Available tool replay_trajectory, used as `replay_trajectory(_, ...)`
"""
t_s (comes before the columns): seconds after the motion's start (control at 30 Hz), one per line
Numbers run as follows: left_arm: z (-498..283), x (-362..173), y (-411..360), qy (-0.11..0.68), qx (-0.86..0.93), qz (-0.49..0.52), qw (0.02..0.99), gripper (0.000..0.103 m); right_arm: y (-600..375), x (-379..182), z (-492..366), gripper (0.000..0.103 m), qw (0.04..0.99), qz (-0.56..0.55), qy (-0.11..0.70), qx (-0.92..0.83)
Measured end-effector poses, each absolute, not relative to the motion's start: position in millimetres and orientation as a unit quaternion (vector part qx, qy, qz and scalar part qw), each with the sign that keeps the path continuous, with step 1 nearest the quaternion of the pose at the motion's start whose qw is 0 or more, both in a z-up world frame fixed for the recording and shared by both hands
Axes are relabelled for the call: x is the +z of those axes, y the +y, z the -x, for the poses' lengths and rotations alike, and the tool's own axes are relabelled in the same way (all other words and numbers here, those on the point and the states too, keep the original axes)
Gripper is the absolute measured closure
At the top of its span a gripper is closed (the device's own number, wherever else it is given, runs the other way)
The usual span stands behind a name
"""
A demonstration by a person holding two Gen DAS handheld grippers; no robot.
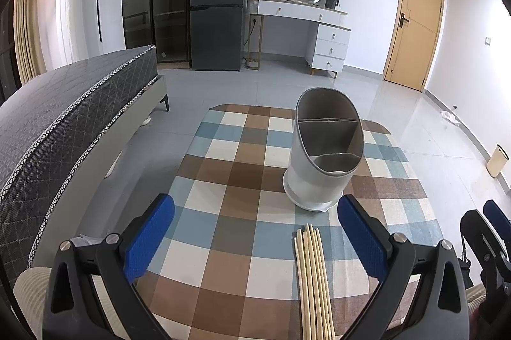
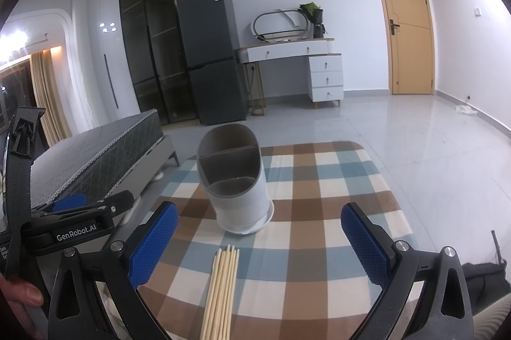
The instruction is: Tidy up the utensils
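Observation:
A bundle of several pale wooden chopsticks [image 1: 313, 279] [image 2: 220, 292] lies on the checked tablecloth [image 1: 223, 199] [image 2: 319, 206], tips pointing at a grey-white utensil holder [image 1: 325, 154] [image 2: 234, 180] with three empty compartments. My left gripper [image 1: 255, 238] hovers open above the cloth, the chopsticks just inside its right finger. My right gripper [image 2: 258, 244] is open too, with the chopsticks between its blue pads [image 2: 153, 247] and touching neither. The other gripper shows at the right edge of the left wrist view and at the left of the right wrist view.
A grey mattress on a bed frame [image 1: 73, 116] [image 2: 105, 158] runs along the table's left side. Behind stand a dark fridge [image 1: 217, 4], a glass cabinet, a white dressing table [image 1: 319, 27] and a wooden door [image 1: 412, 20]. A hand [image 2: 19, 298] holds the left gripper's strap.

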State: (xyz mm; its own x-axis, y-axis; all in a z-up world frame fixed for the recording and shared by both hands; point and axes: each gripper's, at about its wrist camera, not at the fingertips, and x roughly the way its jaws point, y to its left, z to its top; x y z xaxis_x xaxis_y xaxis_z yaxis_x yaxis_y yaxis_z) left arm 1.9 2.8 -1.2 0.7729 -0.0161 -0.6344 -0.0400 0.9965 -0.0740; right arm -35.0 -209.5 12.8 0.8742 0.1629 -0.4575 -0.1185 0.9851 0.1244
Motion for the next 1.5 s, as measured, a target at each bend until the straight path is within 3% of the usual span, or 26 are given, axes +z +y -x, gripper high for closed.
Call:
replay_trajectory(0.4,-16,-16,6,0.375,0.01,0.044,0.926,0.003,-200,-4,11,0.002,0.95,-0.039,0.294,0.1)
replay_trajectory(0.57,-32,-34,20,0.427,0.03,0.066,0.902,0.003,-187,-35,-26,0.02,0.918,-0.013,0.381,0.108)
replay_trajectory(0.7,-47,-50,33,0.469,0.042,0.102,0.876,0.003,-180,-68,-54,0.028,0.886,-0.013,0.447,0.12)
replay_trajectory(0.8,-53,-56,39,0.487,0.05,0.115,0.864,0.003,-173,-96,-72,0.039,0.863,0.001,0.49,0.123)
replay_trajectory(0.87,-55,-59,42,0.495,0.055,0.119,0.859,0.003,-169,-110,-81,0.055,0.85,0.001,0.51,0.129)
replay_trajectory(0.93,-58,-61,46,0.503,0.06,0.126,0.853,0.003,-167,-123,-91,0.061,0.837,-0.006,0.53,0.135)
replay_trajectory(1.4,-67,-71,59,0.527,0.069,0.171,0.829,0.003,-150,-147,-103,0.071,0.816,0.035,0.563,0.128)
replay_trajectory(1.5,-67,-71,61,0.527,0.069,0.171,0.83,0.003,-142,-145,-103,0.079,0.816,0.06,0.56,0.131)
